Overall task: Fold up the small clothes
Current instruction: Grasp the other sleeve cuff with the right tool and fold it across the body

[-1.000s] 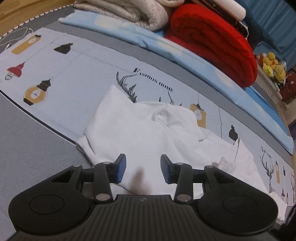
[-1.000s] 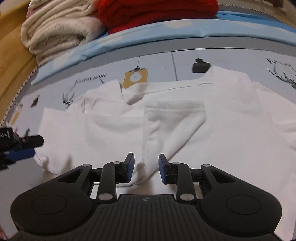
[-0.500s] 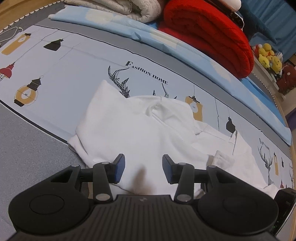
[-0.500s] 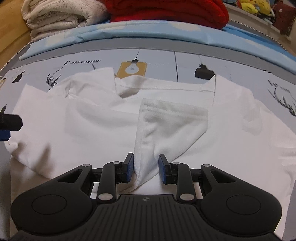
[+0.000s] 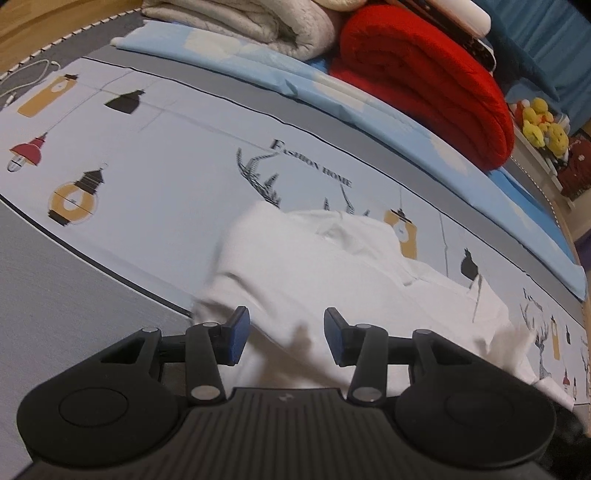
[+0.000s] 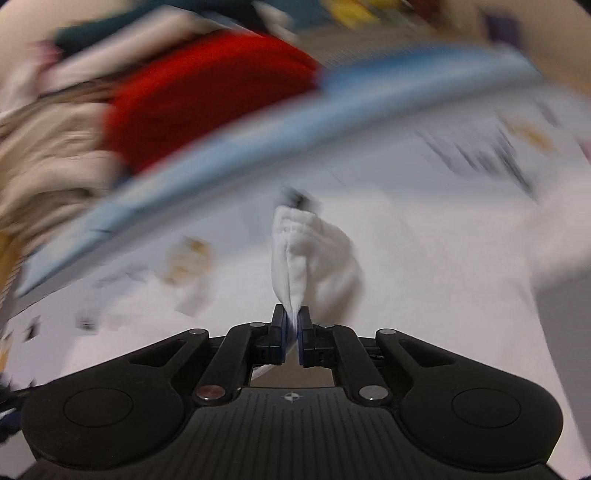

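At lower centre of the right view, the right gripper (image 6: 292,325) pinched a soft, light white garment (image 6: 310,251) by its hemmed edge, while the left gripper (image 5: 282,332) hung with fingers wide above the limp cloth.

Garment (image 5: 325,273) lies on the printed sheet (image 5: 147,177), just ahead of and partly under the left gripper (image 5: 282,332), whose fingers sit apart over its near edge with nothing between them. Behind the sheet, a folded blanket (image 5: 251,22) sits far left with a rolled blanket (image 5: 424,77) to its right, both on a long cushion (image 5: 332,99); plush toys (image 5: 543,125) are further right, a cable (image 5: 26,77) at the far left edge. Right gripper (image 6: 291,325) pinches a fold of the garment (image 6: 306,251), which stands up ahead of its fingertips; the rolled blanket (image 6: 207,103) is behind and to the left.
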Demonstrator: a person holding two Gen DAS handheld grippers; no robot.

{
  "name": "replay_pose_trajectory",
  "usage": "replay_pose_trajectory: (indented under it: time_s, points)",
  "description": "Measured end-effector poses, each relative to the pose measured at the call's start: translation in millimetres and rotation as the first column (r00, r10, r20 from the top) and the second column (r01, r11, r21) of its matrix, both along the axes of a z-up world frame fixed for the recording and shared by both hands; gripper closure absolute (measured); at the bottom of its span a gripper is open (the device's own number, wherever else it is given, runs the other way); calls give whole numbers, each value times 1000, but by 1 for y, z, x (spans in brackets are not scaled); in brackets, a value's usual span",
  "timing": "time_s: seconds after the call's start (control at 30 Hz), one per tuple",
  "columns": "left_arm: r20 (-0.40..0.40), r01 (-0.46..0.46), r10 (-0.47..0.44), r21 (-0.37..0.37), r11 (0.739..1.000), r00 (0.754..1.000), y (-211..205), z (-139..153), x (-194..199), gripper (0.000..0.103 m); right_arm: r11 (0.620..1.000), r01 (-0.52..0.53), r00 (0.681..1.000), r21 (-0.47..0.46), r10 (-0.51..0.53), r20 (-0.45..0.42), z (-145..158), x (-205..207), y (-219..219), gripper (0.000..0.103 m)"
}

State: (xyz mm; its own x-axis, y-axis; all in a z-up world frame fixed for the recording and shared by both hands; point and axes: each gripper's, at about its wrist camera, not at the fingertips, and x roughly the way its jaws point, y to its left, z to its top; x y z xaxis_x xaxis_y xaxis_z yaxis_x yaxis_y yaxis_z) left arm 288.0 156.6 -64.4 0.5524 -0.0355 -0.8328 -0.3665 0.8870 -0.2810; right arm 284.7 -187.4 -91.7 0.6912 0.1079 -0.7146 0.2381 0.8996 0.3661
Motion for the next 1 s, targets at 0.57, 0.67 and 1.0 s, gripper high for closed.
replay_pose_trajectory:
  time_s: [0.57, 0.67, 1.0]
  points:
    - [-4, -131, 131, 12, 991, 991, 35, -2, 6, 49, 974, 148, 975, 171, -115, -190, -36, 26, -61, 97]
    - [3, -173, 173, 17, 985, 985, 47, 0, 4, 49, 980, 79, 997, 184, -72, -42, -10, 18, -58, 98]
    - [-18, -126, 126, -7, 992, 992, 36, -10, 10, 49, 971, 178, 979, 161, -191, 69, 8, 18, -113, 98]
